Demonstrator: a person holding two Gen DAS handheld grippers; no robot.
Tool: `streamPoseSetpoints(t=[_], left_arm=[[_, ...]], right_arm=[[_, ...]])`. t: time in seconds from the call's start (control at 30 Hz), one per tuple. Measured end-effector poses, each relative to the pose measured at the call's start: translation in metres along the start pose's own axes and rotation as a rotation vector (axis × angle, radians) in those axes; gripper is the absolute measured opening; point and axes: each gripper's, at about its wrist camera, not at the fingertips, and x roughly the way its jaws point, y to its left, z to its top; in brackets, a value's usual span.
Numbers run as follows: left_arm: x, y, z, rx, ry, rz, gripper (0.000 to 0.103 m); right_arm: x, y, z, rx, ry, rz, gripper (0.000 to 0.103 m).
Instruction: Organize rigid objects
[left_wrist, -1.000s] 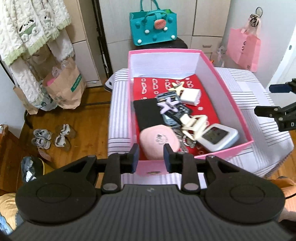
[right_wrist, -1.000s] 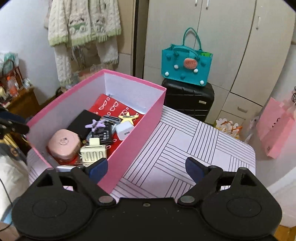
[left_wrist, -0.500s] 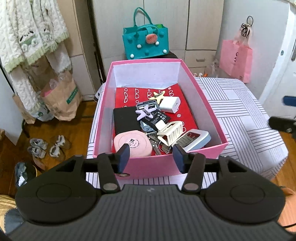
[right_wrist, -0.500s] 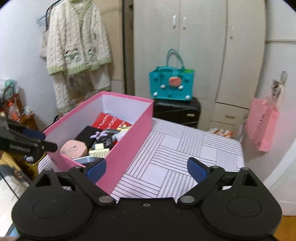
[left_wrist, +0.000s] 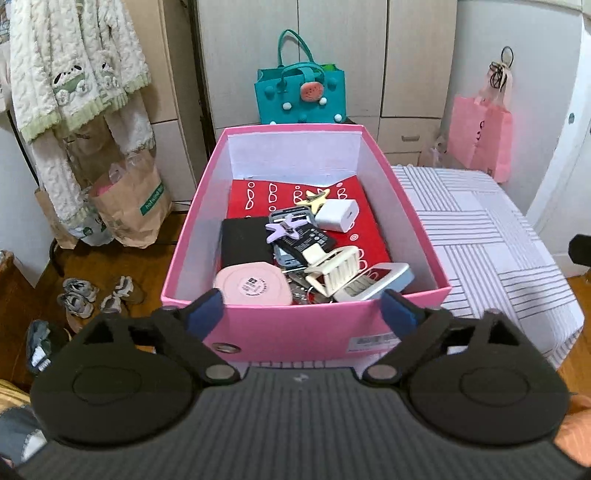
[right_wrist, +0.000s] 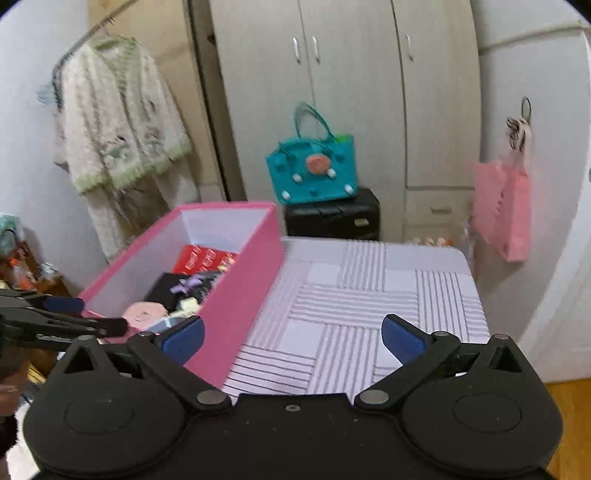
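A pink box (left_wrist: 306, 328) stands on the left part of a striped table (left_wrist: 476, 236). It holds a pink round case (left_wrist: 253, 284), a black wallet (left_wrist: 243, 240), a purple star clip (left_wrist: 282, 229), a white charger (left_wrist: 338, 215), a cream hair claw (left_wrist: 334, 266), a yellow star clip (left_wrist: 316, 197) and a white-framed device (left_wrist: 376, 282). My left gripper (left_wrist: 303, 314) is open and empty, pulled back in front of the box's near wall. My right gripper (right_wrist: 291, 334) is open and empty above the table's near edge, right of the box (right_wrist: 236, 288).
A teal bag (right_wrist: 314, 170) sits on a black suitcase (right_wrist: 332, 216) behind the table. A pink bag (right_wrist: 504, 210) hangs at the right. Sweaters (left_wrist: 74, 85), paper bags (left_wrist: 129, 206) and shoes (left_wrist: 96, 295) are on the left by the wardrobe.
My left gripper opened wide and drew back from the box. My right gripper rose and pulled back from the table, staying open.
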Motion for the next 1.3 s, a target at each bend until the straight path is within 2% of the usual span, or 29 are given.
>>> streamPoseSetpoints(t=[0.03, 0.13, 0.23, 0.37, 0.47, 0.6, 0.77, 0.9, 1.1, 1.23, 1.3], left_arm=[[0.000, -0.001, 0.000, -0.008, -0.002, 0.006, 0.103], [0.001, -0.004, -0.001, -0.007, 0.008, 0.024, 0.103], [0.000, -0.006, 0.000, -0.022, 0.005, 0.045, 0.103], [-0.002, -0.015, -0.001, -0.004, 0.017, 0.075, 0.103], [-0.008, -0.024, -0.006, 0.024, -0.027, 0.057, 0.103], [-0.014, -0.037, -0.014, 0.026, -0.076, 0.054, 0.103], [-0.020, -0.043, -0.019, -0.007, -0.074, 0.017, 0.103], [-0.028, -0.044, -0.023, -0.018, -0.101, 0.038, 0.103], [-0.034, -0.045, -0.032, -0.023, -0.101, 0.025, 0.103], [-0.037, -0.046, -0.036, -0.036, -0.107, 0.035, 0.103], [-0.037, -0.049, -0.036, -0.028, -0.112, 0.045, 0.103]], right_arm=[[-0.003, 0.001, -0.001, -0.007, -0.022, 0.016, 0.103], [-0.017, 0.003, -0.003, -0.032, -0.096, 0.051, 0.103], [-0.024, 0.006, 0.001, -0.060, -0.133, 0.038, 0.103], [-0.018, 0.008, 0.007, -0.069, -0.098, -0.074, 0.103], [-0.012, 0.011, 0.001, -0.075, -0.082, -0.137, 0.103], [-0.006, 0.010, -0.016, -0.037, -0.065, -0.183, 0.103], [-0.010, 0.012, -0.030, 0.024, -0.073, -0.214, 0.103], [-0.013, 0.016, -0.038, 0.012, -0.068, -0.270, 0.103], [-0.023, 0.014, -0.042, 0.023, -0.087, -0.248, 0.103], [-0.034, 0.011, -0.045, 0.042, -0.165, -0.196, 0.103], [-0.037, 0.007, -0.045, 0.066, -0.174, -0.181, 0.103]])
